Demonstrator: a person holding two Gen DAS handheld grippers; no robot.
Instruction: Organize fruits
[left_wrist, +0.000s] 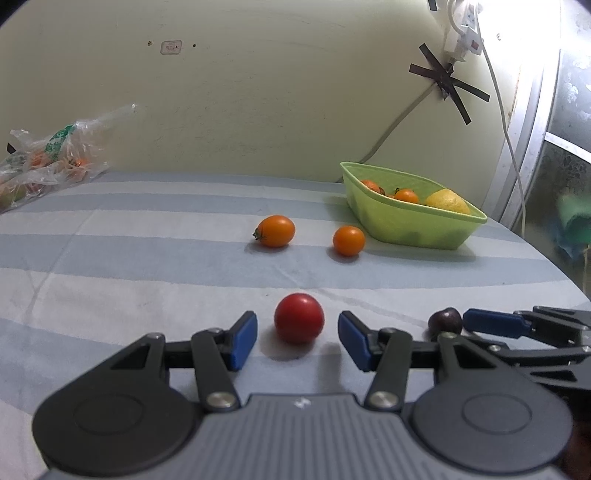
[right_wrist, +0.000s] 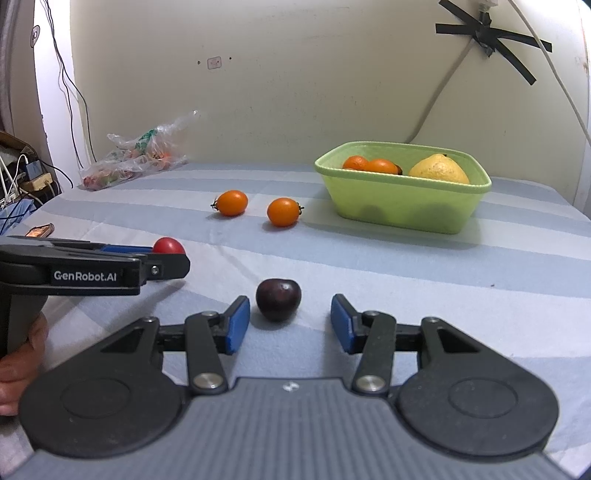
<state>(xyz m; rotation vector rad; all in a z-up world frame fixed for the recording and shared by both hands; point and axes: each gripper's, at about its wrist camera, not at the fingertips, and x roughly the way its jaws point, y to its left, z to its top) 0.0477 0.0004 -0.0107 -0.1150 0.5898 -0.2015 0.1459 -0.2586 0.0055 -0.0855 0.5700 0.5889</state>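
Observation:
My left gripper is open, with a red cherry tomato resting on the striped cloth between its blue pads. My right gripper is open, with a dark purple cherry between its pads, nearer the left pad. The cherry also shows in the left wrist view, and the red tomato in the right wrist view. Two orange tomatoes lie loose on the cloth. A green tub holds orange tomatoes and a yellow fruit.
A clear plastic bag of produce lies at the far left by the wall. Cables hang on the wall, taped with black strips. The table's left edge has a small object and wires beyond it.

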